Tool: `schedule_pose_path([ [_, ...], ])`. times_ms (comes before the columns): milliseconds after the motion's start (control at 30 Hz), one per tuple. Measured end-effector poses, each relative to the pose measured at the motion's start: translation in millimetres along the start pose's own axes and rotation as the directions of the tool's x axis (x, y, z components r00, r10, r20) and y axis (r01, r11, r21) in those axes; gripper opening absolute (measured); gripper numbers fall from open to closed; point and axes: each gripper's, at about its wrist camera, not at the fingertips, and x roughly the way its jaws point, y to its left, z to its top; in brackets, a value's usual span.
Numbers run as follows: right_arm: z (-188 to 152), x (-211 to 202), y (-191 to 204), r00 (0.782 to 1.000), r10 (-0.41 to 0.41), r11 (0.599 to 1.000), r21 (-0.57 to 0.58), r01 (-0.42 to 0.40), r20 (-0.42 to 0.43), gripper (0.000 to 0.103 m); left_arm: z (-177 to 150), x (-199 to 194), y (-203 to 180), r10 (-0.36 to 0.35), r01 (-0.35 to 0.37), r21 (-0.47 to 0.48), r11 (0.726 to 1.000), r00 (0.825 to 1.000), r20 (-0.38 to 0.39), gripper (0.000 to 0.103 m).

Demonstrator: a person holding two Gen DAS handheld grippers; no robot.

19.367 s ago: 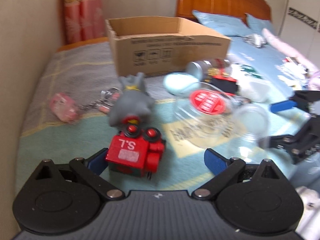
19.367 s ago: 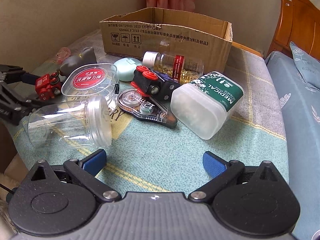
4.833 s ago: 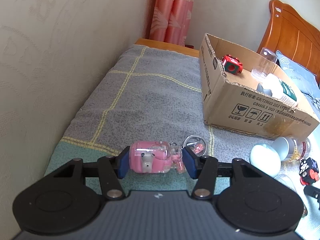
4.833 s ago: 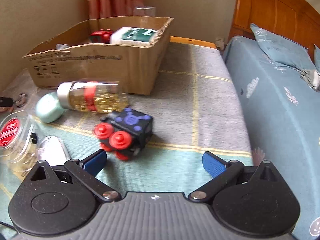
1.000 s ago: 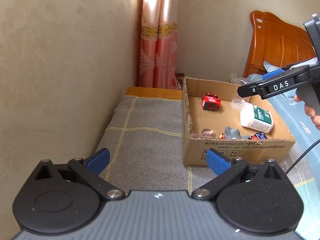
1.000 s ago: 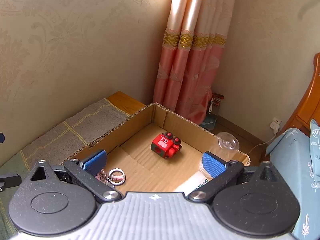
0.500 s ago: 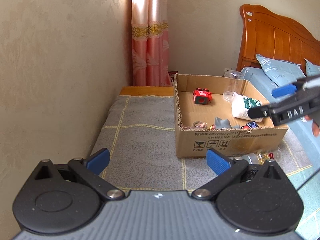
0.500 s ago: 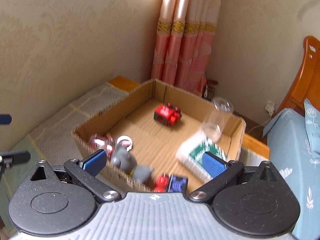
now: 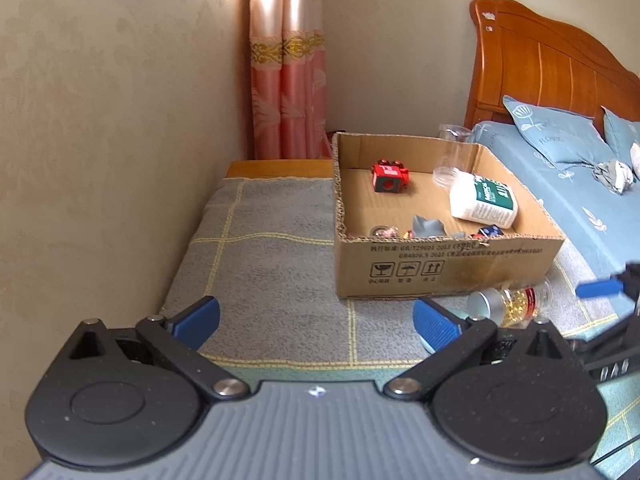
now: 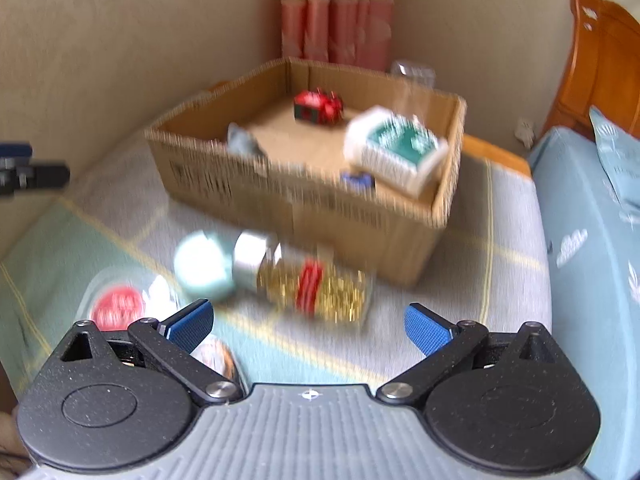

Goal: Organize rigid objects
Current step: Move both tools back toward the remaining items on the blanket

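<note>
Right gripper (image 10: 306,326) hangs spread wide and empty, and dead ahead of its fingers lies the bottle (image 10: 304,280), on its side on the woven blanket (image 10: 460,280), just short of the box (image 10: 304,196). The view is smeared, but it reads as a clear round bottle packed with gold capsules, red label at the waist, silver cap (image 10: 250,256) toward the left finger. Likely hard, smooth and a bit slick, moderately weighty, and prone to roll, so the sound hold looks to be across the middle, at the label. Touching the cap is a pale green egg shape (image 10: 204,266); nearer the left finger, a clear tub with a red lid (image 10: 116,306). Left gripper (image 9: 316,320) is likewise parted, holding nothing, with bare blanket between its fingers and the corrugated box beyond.
</note>
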Motion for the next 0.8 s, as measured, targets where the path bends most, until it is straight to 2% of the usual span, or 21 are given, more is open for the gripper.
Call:
schedule_pose_path([
  [200,-34,-1,6,0.999,0.028,0.999,0.038,-0.027,-0.039,0.103,0,0,-5,-0.010,0.010,0.010,1.000,1.000,-0.003,0.102],
  [400,-59,2,26,0.998,0.021,1.000,-0.011,-0.022,-0.066,0.103,-3,0,-7,-0.016,0.016,0.014,1.000,1.000,-0.012,0.102],
  [467,-63,2,32,0.999,0.001,0.999,-0.037,-0.003,-0.043,0.103,-4,2,-9,-0.022,0.022,0.015,1.000,1.000,-0.020,0.102],
  [567,-62,4,33,0.999,0.001,1.000,-0.018,-0.001,-0.034,0.103,-6,5,-12,-0.026,0.027,0.024,0.999,0.999,-0.032,0.102],
  [800,-67,5,31,0.999,-0.010,1.000,-0.004,0.010,0.045,0.103,-7,8,-17,-0.054,0.056,0.047,0.997,0.998,-0.042,0.102],
])
